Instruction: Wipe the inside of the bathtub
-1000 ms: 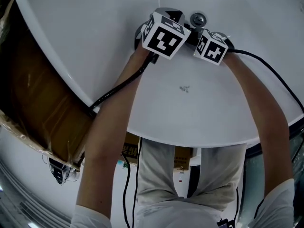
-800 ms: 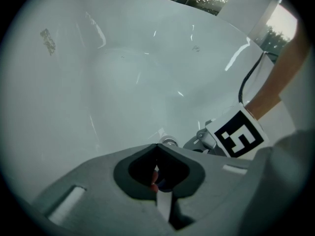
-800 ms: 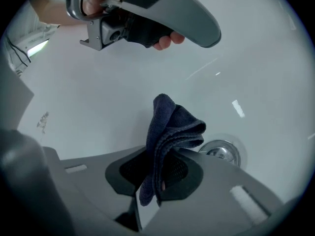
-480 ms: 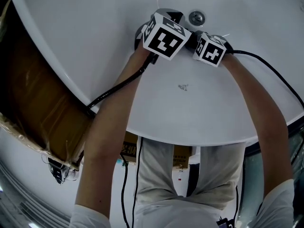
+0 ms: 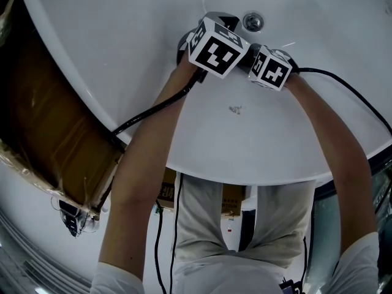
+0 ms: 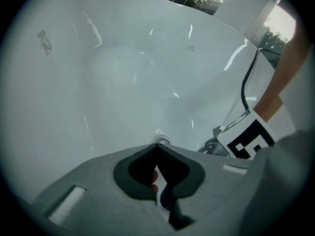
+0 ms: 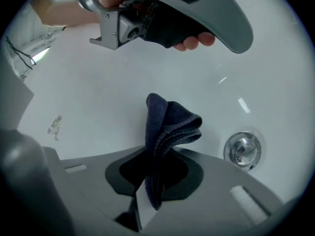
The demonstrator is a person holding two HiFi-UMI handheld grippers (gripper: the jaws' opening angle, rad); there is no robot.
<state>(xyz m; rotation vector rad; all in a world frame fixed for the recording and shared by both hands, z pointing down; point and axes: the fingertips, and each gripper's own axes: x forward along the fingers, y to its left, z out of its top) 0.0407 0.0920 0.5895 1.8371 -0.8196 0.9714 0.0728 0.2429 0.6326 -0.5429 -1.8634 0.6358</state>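
Note:
The white bathtub (image 5: 122,48) fills the head view, its chrome drain (image 5: 253,22) at the top. Both grippers sit side by side just before the drain. My left gripper (image 5: 211,38) is shut, jaw tips meeting with nothing between them (image 6: 157,145). My right gripper (image 5: 269,63) is shut on a folded dark blue cloth (image 7: 167,127), which stands up out of the jaws against the tub surface. In the right gripper view the drain (image 7: 242,149) lies to the right of the cloth and the left gripper (image 7: 172,14) hangs above it.
A small grey fleck of debris (image 5: 236,109) sits on the tub floor nearer me. The tub's near rim (image 5: 245,179) curves over the person's legs. A brown panel (image 5: 49,127) stands beyond the rim at left. Black cables (image 5: 153,112) trail from both grippers.
Both grippers have drifted slightly farther into the tub, toward the drain. The cloth stays held in the right gripper.

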